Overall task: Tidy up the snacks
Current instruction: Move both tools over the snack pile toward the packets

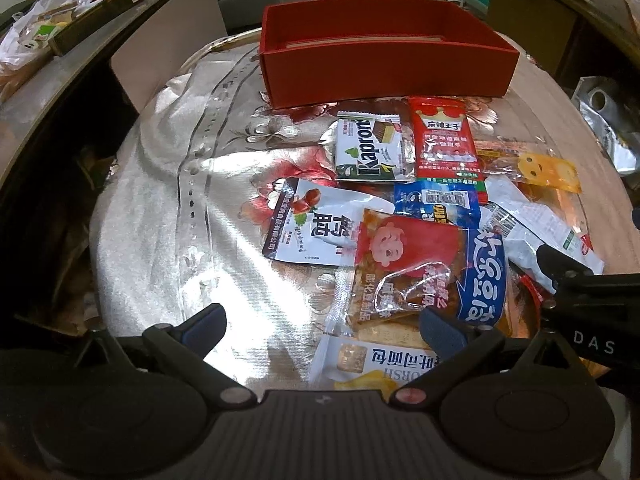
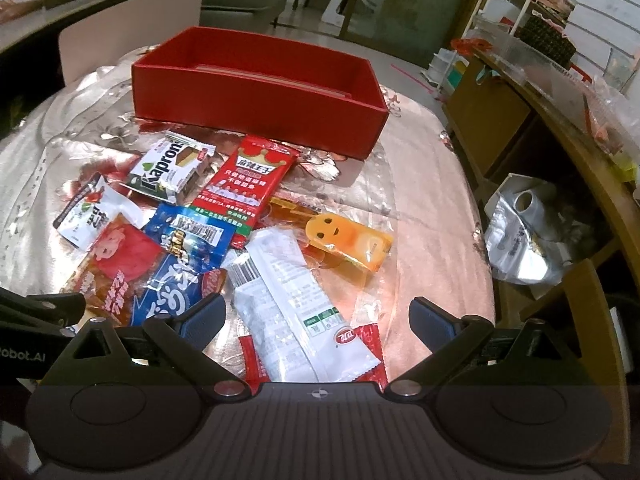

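Note:
A red open box [image 1: 384, 68] stands at the far side of the table; it also shows in the right wrist view [image 2: 256, 108]. Several snack packets lie in a pile in front of it: a Kapron wafer [image 1: 370, 148] [image 2: 168, 168], a red crown packet [image 1: 444, 140] [image 2: 248, 184], an orange smiley packet [image 2: 348, 240], a long white packet [image 2: 296, 292] and a red-and-clear packet [image 1: 400, 264]. My left gripper [image 1: 322, 322] is open and empty just above the pile's near left edge. My right gripper [image 2: 318, 316] is open and empty over the white packet.
A shiny flowered cloth [image 1: 168, 200] covers the round table. A silver foil bag [image 2: 520, 236] lies on a wooden shelf to the right. A cluttered counter with plastic bags [image 1: 44, 28] runs along the far left. The right gripper's body [image 1: 592, 304] shows at the left view's right edge.

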Motion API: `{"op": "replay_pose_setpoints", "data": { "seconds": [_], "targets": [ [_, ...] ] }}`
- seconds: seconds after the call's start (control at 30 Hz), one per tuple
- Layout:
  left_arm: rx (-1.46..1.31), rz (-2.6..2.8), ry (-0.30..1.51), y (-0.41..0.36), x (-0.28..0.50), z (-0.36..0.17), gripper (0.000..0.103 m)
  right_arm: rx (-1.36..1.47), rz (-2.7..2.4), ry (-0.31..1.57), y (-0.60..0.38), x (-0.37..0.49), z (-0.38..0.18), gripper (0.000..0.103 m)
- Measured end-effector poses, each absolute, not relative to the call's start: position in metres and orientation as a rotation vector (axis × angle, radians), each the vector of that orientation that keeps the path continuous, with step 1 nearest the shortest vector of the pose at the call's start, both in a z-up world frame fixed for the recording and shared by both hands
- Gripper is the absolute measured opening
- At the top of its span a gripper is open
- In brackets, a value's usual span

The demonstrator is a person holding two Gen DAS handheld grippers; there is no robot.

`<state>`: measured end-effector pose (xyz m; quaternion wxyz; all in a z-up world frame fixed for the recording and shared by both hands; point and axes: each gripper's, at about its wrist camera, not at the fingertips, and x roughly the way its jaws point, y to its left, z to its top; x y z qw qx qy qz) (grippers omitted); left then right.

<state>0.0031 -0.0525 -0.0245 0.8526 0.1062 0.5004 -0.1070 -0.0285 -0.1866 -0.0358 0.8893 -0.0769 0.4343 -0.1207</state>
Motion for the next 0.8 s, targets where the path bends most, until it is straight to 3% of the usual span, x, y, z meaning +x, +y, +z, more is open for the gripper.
{"op": "replay_pose_setpoints", "data": {
  "seconds": [0.8],
  "targets": [
    [0.230, -0.244, 1.048, -0.0540, 0.0017, -0.0234, 0.100, -0.124, -0.216, 0.927, -0.1882, -0.0270, -0.0389, 0.097]
  ]
}}
